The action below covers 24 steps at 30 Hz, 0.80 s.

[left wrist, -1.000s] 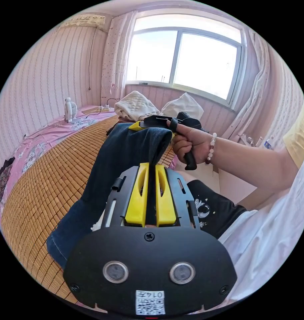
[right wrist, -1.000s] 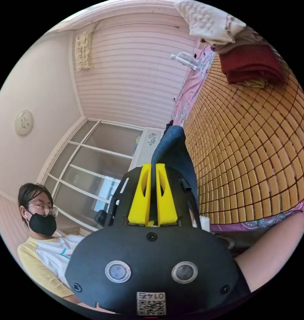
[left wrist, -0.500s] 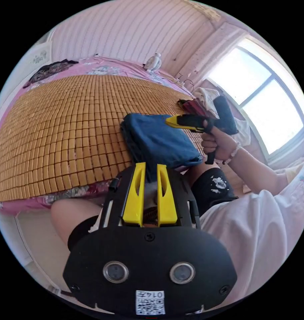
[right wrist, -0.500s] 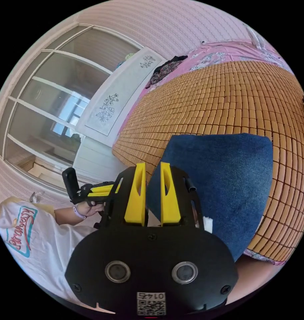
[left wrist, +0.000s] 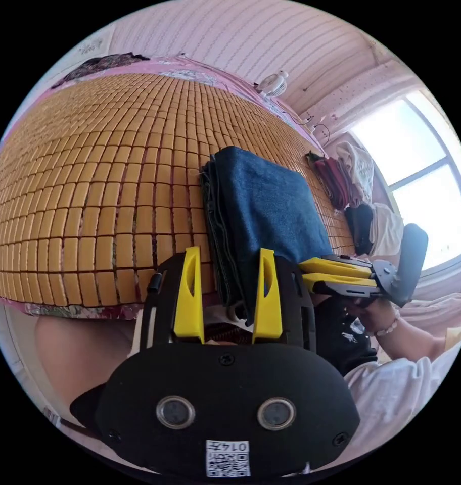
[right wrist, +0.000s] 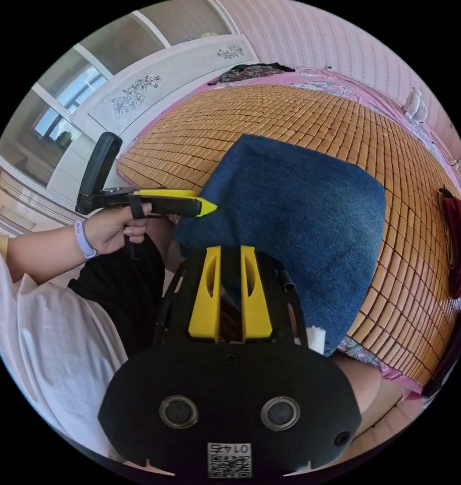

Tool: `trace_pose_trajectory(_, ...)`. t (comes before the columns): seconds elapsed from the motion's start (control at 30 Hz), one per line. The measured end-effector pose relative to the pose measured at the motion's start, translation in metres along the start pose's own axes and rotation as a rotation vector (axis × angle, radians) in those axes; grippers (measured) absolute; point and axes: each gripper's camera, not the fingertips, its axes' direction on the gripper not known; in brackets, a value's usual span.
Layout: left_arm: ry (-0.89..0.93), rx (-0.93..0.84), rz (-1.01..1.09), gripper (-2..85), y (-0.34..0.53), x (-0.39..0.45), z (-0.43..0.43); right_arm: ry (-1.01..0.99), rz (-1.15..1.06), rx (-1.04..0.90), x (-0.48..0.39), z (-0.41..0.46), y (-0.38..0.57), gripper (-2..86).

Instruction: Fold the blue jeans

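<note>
Denim, the folded blue jeans lie stacked at the bamboo mat's near edge; I've spread my left gripper wide, and my right gripper is narrowly parted, holding nothing; fold looks done.

Bare mat left of jeans; clothes pile opp. side.

The jeans near edge hides behind the left gripper; folded layers beneath unseen.
</note>
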Motion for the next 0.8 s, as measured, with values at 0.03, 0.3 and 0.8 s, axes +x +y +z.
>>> trace_pose_trajectory(0.03, 0.060, 0.005, -0.048, 16.3, -0.001, -0.009, 0.000, -0.034, 0.011, 0.005, 0.001, -0.006, -0.001, 7.1)
trace_pose_trajectory(0.3, 0.140, -0.050, -0.003, 17.2, -0.031, -0.010, 0.005, -0.009, 0.373, 0.271, 0.073, -0.047, 0.029, 15.7)
trace_pose_trajectory(0.8, 0.297, -0.166, 0.006, 10.0, -0.052, 0.014, 0.031, -0.097, 0.511, 0.230, 0.066, -0.016, 0.060, 6.8)
